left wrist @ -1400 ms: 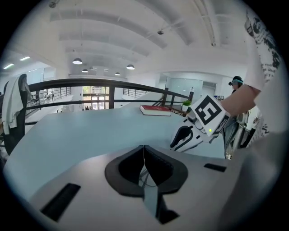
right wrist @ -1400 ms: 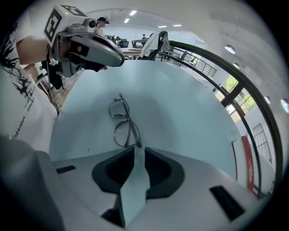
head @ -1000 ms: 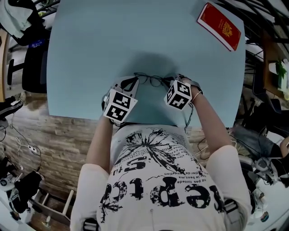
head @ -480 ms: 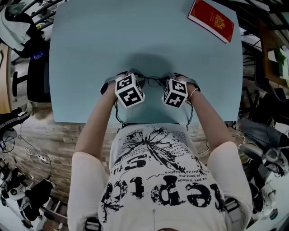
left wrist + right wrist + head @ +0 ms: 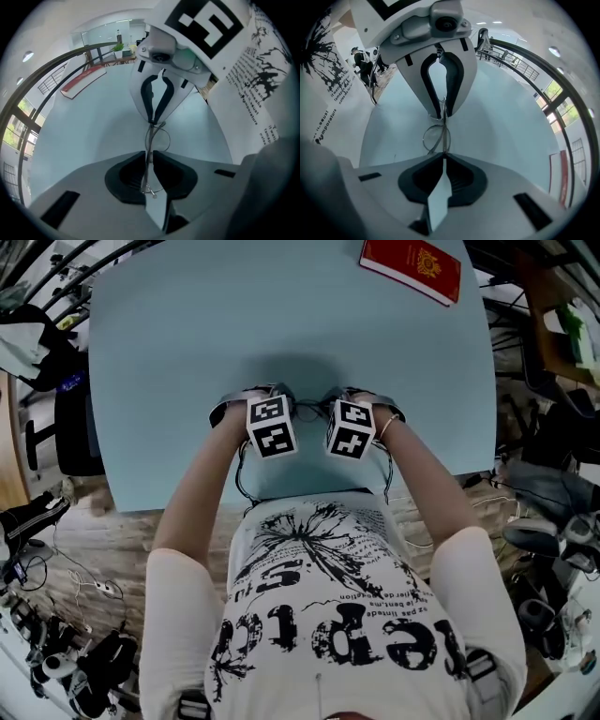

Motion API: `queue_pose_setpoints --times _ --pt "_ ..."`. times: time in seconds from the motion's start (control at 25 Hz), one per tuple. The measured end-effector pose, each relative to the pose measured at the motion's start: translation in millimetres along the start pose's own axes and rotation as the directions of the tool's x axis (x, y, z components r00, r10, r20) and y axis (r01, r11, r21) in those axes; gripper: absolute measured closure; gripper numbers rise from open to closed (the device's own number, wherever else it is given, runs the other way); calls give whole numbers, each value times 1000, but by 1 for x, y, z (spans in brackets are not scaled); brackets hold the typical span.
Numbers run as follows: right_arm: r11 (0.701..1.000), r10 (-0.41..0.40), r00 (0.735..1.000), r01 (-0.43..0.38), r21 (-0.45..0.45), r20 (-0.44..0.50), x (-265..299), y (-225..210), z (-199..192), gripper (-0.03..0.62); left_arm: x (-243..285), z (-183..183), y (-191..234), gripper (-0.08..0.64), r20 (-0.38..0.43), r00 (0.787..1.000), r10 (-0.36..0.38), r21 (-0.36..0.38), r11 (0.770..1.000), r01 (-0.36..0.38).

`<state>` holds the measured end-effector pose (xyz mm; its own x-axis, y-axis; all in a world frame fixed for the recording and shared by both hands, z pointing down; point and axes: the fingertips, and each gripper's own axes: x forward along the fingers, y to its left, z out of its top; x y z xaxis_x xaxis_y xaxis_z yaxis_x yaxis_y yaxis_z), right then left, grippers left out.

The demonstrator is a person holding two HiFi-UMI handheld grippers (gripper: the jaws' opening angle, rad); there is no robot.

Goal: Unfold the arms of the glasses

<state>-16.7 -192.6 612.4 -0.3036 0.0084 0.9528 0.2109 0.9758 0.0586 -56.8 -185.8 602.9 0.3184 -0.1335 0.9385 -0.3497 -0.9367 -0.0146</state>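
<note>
Two grippers meet low over the pale blue tabletop (image 5: 234, 324), and the thin wire-framed glasses (image 5: 436, 139) are strung between them. My landmark is the flat red booklet with a gold crest (image 5: 411, 268) at the far right corner. The glasses are well apart from it, nearer to the person and off to its left, close to the tabletop's near edge.

The left gripper (image 5: 149, 158) has the end of the glasses farther from the red booklet. In its own view the two dark fingers (image 5: 126, 176) are pressed together on the wire of the frame, which runs up between them to a round lens rim. The right gripper (image 5: 443, 157) has the end nearer the red booklet — its fingers (image 5: 461, 180) are likewise closed, pinching the frame where it enters at their tips.

Each gripper view looks straight along the glasses at the other gripper, whose pale fingers close to a point on the opposite end. Both grippers point steeply down, marker cubes side by side and just apart. The frame shows edge-on in both gripper views — I cannot tell how its arms stand, nor whether the glasses touch the tabletop. The person's forearms reach in from the near edge, above a white T-shirt with black print (image 5: 328, 615).
</note>
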Motion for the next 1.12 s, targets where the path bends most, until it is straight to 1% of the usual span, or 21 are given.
queue_pose_setpoints --times 0.12,0.28,0.44,0.52,0.8,1.12 --pt "1000 5 1000 -5 10 -2 0 2 -5 558 4 8 0 512 7 1000 10 26 1000 -11" --pt "1000 9 1000 -9 17 -4 -1 4 -9 558 6 16 -5 516 21 1000 1 61 998 -2" --pt "1000 4 1000 -4 15 -5 -1 3 -12 558 8 19 -7 526 24 1000 -3 80 997 1" --pt "1000 6 1000 -6 23 -1 0 3 -14 558 7 21 -6 528 41 999 -2 86 996 -2" --pt "999 12 1000 -11 35 -6 1 3 -21 558 -7 28 -8 527 139 990 4 55 998 -11" --pt "1000 10 1000 -10 19 -9 -1 1 -24 558 -24 26 -4 531 169 985 36 53 998 -46"
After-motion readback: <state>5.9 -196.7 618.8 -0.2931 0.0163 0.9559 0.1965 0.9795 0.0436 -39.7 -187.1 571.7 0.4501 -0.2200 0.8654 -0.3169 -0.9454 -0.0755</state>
